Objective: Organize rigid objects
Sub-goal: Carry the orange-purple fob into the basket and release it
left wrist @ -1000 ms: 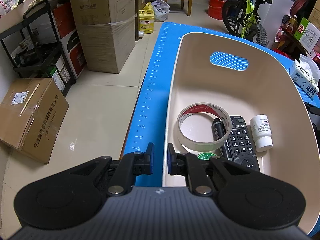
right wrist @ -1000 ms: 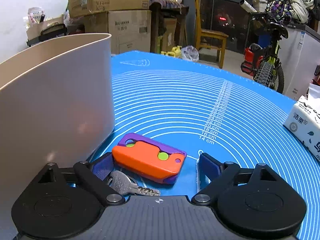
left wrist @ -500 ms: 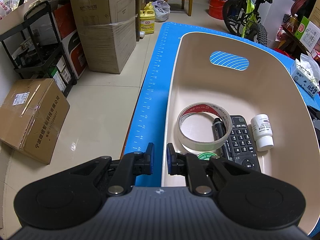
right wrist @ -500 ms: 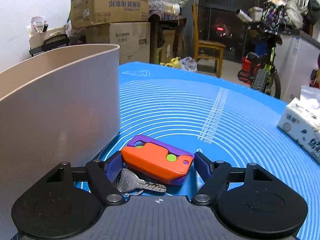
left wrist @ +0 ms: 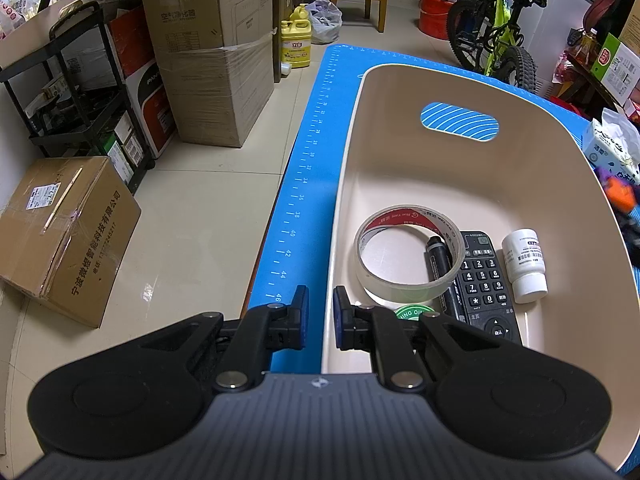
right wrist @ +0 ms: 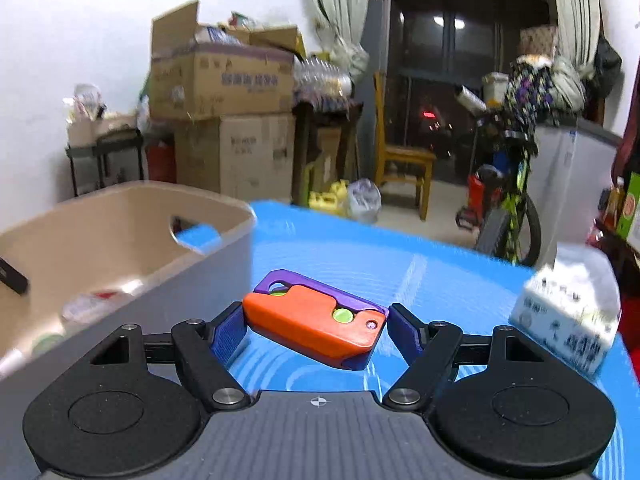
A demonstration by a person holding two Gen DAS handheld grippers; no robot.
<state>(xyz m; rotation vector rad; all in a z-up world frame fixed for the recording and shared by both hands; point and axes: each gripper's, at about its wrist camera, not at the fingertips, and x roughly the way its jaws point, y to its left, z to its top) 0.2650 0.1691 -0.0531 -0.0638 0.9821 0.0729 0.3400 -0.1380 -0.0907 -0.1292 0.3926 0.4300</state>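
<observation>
My right gripper [right wrist: 316,324] is shut on an orange and purple toy block [right wrist: 316,316] and holds it in the air above the blue mat [right wrist: 420,276], beside the beige bin [right wrist: 224,216]. The block also shows blurred past the bin's right rim in the left wrist view [left wrist: 618,192]. My left gripper [left wrist: 320,314] hangs over the bin's near left rim [left wrist: 340,200], its jaws a narrow gap apart and empty. In the bin lie a tape roll [left wrist: 408,248], a black marker [left wrist: 438,256], a remote [left wrist: 484,280], a white pill bottle [left wrist: 524,264] and a green tin [left wrist: 412,312].
A tissue pack [right wrist: 568,332] sits on the mat at the right, also in the left wrist view [left wrist: 612,148]. Cardboard boxes [left wrist: 60,232], a black cart [left wrist: 80,92], a chair and a bicycle [left wrist: 500,40] stand on the floor beyond the table edge.
My right gripper has closed on the toy block and lifted it off the mat, above the bin's rim. The key stayed behind and is out of view. The left gripper has not moved.
</observation>
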